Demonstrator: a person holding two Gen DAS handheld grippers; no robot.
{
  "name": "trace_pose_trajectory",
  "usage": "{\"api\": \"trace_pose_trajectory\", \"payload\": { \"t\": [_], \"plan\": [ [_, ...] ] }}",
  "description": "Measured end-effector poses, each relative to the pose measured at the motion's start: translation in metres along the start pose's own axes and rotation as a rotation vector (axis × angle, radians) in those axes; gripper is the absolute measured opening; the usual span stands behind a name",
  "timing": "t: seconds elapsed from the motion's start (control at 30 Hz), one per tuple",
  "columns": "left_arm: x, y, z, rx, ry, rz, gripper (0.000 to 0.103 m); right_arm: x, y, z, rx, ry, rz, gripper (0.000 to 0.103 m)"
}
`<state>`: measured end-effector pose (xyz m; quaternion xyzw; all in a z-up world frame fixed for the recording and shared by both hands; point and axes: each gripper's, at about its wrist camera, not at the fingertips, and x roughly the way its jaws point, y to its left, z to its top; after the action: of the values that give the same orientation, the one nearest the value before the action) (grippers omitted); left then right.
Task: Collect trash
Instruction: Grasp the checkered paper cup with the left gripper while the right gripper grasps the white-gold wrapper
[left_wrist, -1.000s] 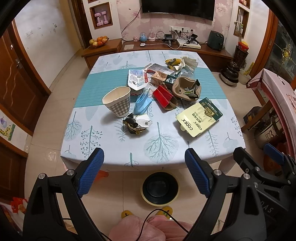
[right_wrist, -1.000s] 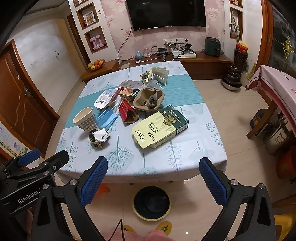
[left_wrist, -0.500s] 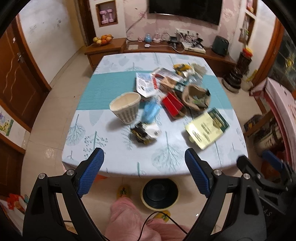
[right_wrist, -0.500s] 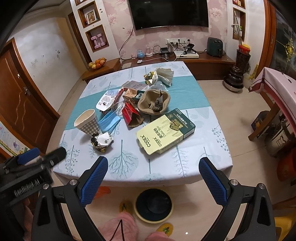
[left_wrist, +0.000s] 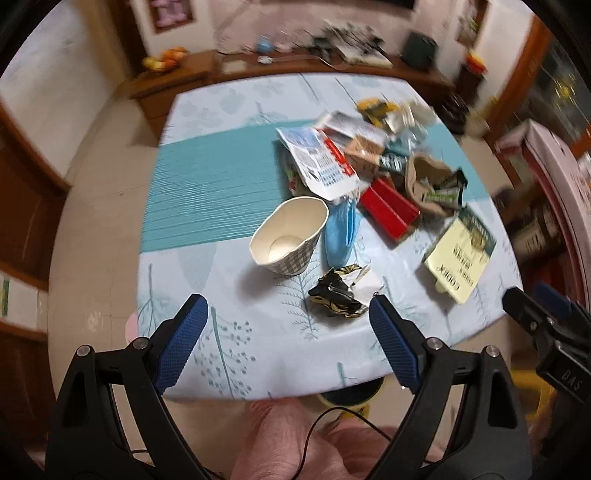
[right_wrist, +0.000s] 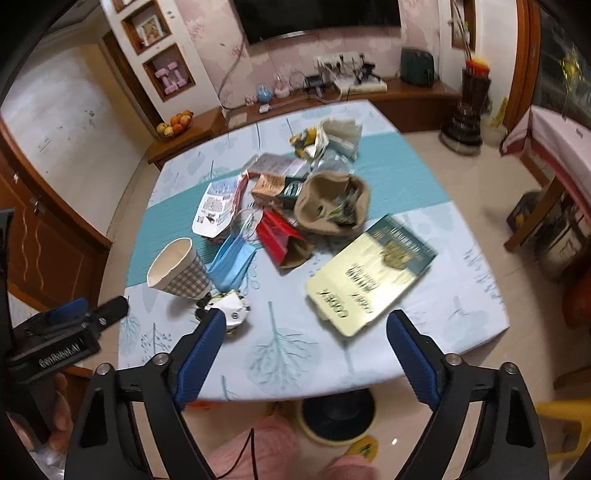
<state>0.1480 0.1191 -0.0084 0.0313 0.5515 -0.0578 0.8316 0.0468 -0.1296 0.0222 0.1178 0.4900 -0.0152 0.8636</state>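
Hovering, left tool (left_wrist: 288, 317): jaws spread wide and holding nothing, above the near edge of the worktop (left_wrist: 229, 295); its right finger sits just beside the crumpled black-and-gold wrapper (left_wrist: 334, 295).
Right tool (right_wrist: 306, 332): also gaping wide, nothing between the fingers, above the near edge of the worktop, with the yellow-green box (right_wrist: 369, 273) lying flat just beyond it.
Trash, left side: a checked paper cup (left_wrist: 291, 236) lies tipped on its side, mouth toward the camera; a blue face mask (left_wrist: 341, 232) touches its right side; the wrapper lies in front of both.
Trash, middle: a white printed pouch (left_wrist: 317, 162) rests behind the cup, a red carton (left_wrist: 388, 210) to its right.
Trash, right side: a brown bowl-shaped piece (right_wrist: 332, 203) holds scraps; more crumpled packaging (right_wrist: 332, 138) lies at the far edge.
Surface: pale cloth printed with trees, crossed by a teal band.
Room: tiled floor (right_wrist: 461, 177), a wooden sideboard (right_wrist: 406, 99) along the far wall with a fruit bowl (right_wrist: 175, 123) at its left end, a dark screen (right_wrist: 317, 14) above.
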Motion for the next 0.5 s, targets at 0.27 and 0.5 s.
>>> {"api": "trace_pose_trajectory", "payload": {
  "t": [0.27, 0.5],
  "plan": [
    [0.062, 0.014, 0.036, 0.138, 0.097, -0.055, 0.087, 0.069, 0.026, 0.001, 0.103, 0.149, 0.051, 0.086],
    [0.106, 0.015, 0.055, 0.236, 0.158, -0.094, 0.087, 0.135, 0.039, -0.009, 0.267, 0.231, 0.107, 0.079]
  ]
}}
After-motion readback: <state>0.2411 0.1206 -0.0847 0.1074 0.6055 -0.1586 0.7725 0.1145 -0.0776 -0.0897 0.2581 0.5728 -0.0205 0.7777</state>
